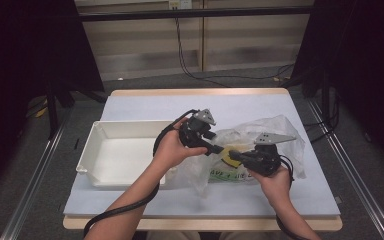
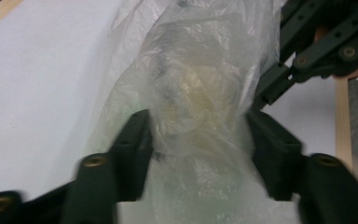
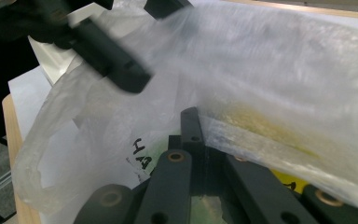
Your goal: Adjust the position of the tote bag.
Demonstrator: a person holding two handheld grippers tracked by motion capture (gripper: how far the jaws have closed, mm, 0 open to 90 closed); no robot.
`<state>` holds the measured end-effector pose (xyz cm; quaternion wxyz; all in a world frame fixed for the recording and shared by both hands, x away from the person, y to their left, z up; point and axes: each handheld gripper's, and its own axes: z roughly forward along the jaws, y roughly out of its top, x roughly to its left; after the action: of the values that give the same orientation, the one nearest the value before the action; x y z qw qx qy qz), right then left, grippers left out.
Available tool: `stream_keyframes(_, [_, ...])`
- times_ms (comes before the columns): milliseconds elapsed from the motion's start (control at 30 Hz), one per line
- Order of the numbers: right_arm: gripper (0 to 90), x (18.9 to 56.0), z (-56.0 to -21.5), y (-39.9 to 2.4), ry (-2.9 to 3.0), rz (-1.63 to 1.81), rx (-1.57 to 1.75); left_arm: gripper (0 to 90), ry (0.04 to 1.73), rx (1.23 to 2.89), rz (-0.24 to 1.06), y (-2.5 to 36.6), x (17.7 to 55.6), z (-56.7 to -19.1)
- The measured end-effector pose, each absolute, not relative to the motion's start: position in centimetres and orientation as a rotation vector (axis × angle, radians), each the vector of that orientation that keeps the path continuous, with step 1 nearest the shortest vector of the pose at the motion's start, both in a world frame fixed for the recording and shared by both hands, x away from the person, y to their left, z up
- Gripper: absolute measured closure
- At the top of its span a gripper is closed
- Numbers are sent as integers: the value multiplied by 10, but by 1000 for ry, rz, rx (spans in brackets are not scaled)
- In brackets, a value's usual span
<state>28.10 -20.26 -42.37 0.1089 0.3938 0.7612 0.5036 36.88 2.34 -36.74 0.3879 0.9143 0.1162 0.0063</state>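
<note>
Pinching the plastic bag [image 1: 260, 137] with the right gripper [image 1: 234, 155], left gripper [image 1: 215, 148] straddles it half-spread; white tray [image 1: 92, 150] awaits, contents unextracted.

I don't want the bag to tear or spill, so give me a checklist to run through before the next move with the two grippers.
1. Right gripper shut on the plastic bag: ok, film pinched.
2. Left gripper around the bag's bulge: ok, jaws on either side.
3. Left pads actually pressing the film: cannot tell, blurred.
4. Yellowish contents inside the bag: ok.
5. White tray beside the bag, on the table: ok.
6. Bag free of tears: cannot tell.
</note>
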Motion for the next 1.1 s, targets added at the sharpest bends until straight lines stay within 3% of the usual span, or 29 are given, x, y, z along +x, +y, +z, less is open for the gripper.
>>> stream_keyframes(67, [900,281,-424,-203,2244,1481,1156,589,319,2312,17,26,373,-367])
stream_keyframes(133, [900,280,-425,-203,2247,1482,1157,731,342,2291,-15,29,378,-366])
stream_keyframes(300, [900,279,-430,-205,2270,1467,1167,840,359,2300,-32,35,389,-364])
stream_keyframes(1100, [900,230,-464,-239,2395,1331,1331,880,500,2275,-47,55,441,-383])
